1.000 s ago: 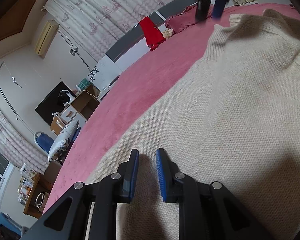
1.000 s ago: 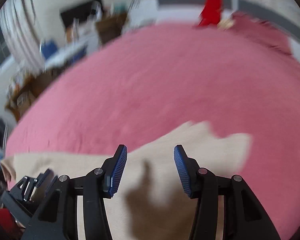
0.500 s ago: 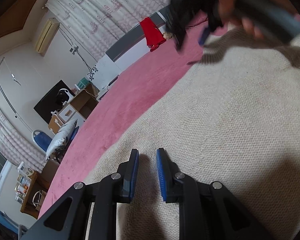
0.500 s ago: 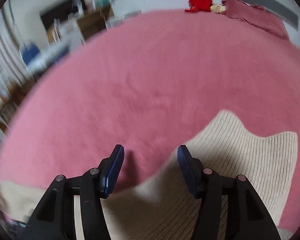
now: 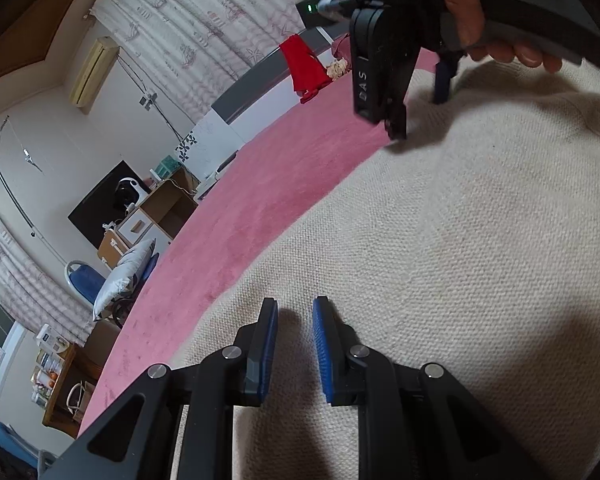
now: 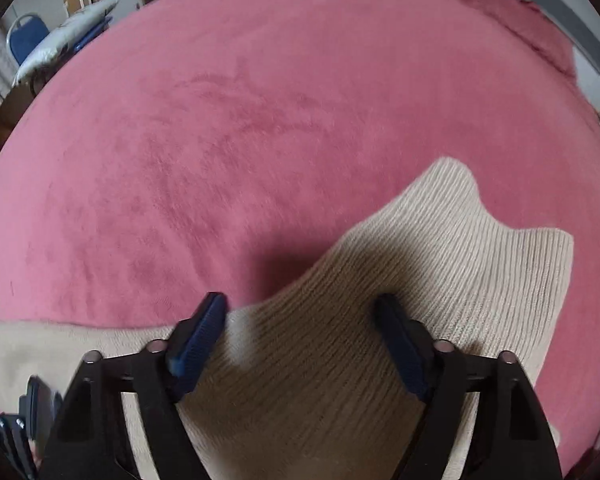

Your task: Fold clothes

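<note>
Right wrist: cream ribbed knit sweater

Bedroom clutter around a wide pink plush bed cover

A red cloth hangs over the grey headboard at the bed's far edge, a small cream soft toy just beside it. Beyond the left edge stand a blue chair bearing a white pillow, wooden drawers, and patterned curtains.

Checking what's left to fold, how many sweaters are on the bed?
1: a beige sweater spread on the pink bed. A red cloth hangs at the far end; more may be hidden.
</note>
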